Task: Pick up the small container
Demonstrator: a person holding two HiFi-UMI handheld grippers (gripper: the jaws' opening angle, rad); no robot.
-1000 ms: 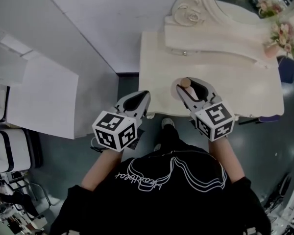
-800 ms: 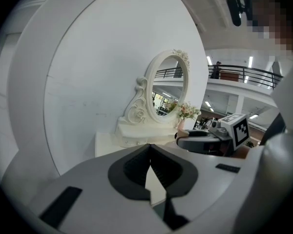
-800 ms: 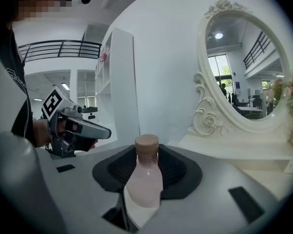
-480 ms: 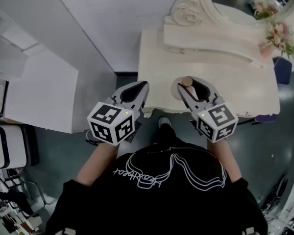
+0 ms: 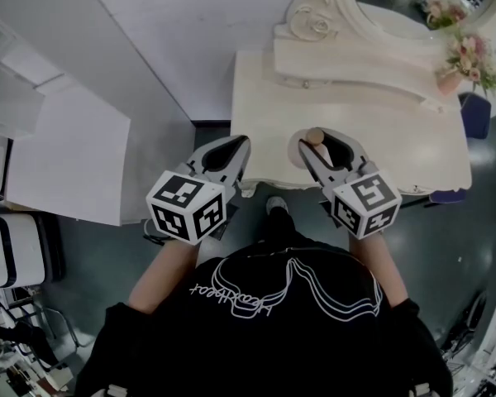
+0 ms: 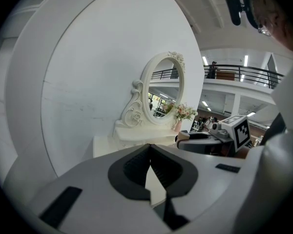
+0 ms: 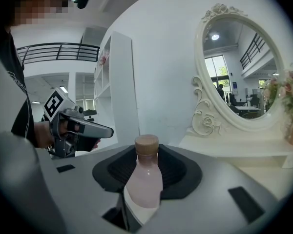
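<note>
Cream dresser point(image 5: 380, 139) bears oval mirror point(image 5: 405, 2) and flowers point(image 5: 467, 56).

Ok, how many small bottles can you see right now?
1. The pink bottle is gripped in the right claw, over the dresser top. No other shows.

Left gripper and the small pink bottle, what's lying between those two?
Nothing stands there. The head view shows only bare dressing table top between the left gripper and the small pink bottle, which the right gripper grips.
</note>
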